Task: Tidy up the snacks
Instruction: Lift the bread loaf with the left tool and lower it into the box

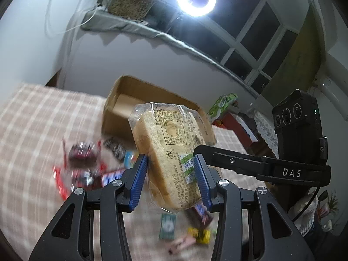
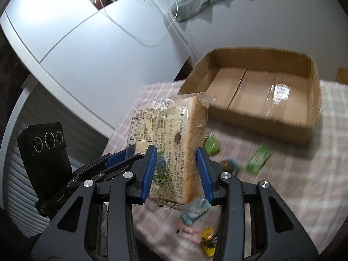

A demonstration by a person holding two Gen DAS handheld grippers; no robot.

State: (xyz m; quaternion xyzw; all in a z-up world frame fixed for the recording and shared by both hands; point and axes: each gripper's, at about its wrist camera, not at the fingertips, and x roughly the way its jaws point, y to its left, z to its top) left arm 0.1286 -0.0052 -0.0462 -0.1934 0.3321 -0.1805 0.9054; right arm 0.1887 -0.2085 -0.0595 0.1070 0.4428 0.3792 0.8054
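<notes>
Blue-padded left gripper and right gripper both clamp one wrapped bread slice, fingers narrowed onto its sides, lifting it clear of the checked tablecloth where small snacks lie scattered, an open cardboard box just beyond

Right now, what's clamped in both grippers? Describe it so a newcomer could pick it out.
Start at the open cardboard box on the checked tablecloth. In front of it, lifted clear of the cloth, both grippers clamp a thick bread slice in clear printed wrap. It is far bigger than the small colourful snack packets scattered below.
</notes>
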